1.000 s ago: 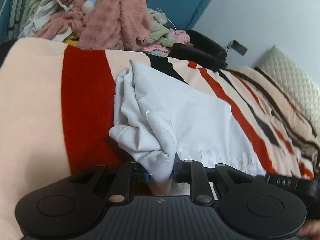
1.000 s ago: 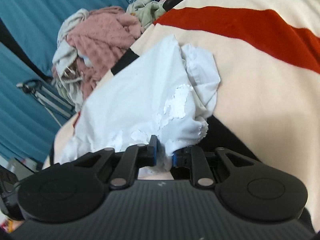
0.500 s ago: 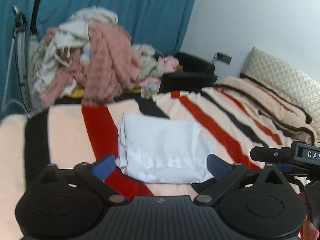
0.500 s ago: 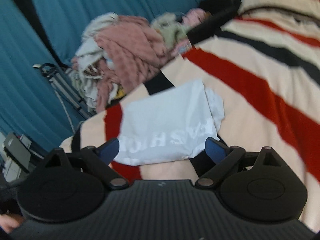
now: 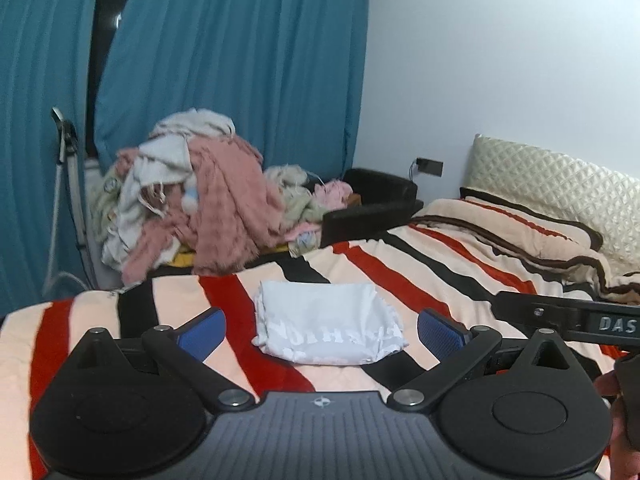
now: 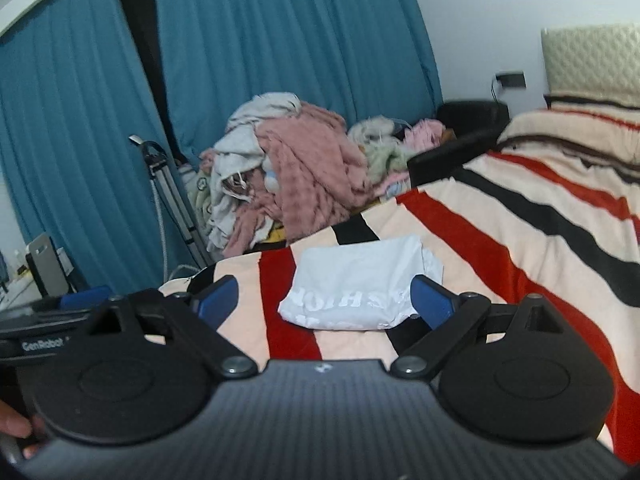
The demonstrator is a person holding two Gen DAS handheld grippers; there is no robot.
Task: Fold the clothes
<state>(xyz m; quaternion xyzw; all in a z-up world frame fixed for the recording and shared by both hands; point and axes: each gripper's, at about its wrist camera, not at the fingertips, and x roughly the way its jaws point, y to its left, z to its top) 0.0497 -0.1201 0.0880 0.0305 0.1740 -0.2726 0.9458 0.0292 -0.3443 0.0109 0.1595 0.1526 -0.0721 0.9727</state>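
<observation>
Left wrist view: both claws, left claw and right claw, spread above folded white garment.

A white garment lies ahead of me, folded into a compact rectangular bundle, flat on the striped blanket. Pale printed lettering shows upside down along its near edge, and its right end looks slightly ragged.
</observation>
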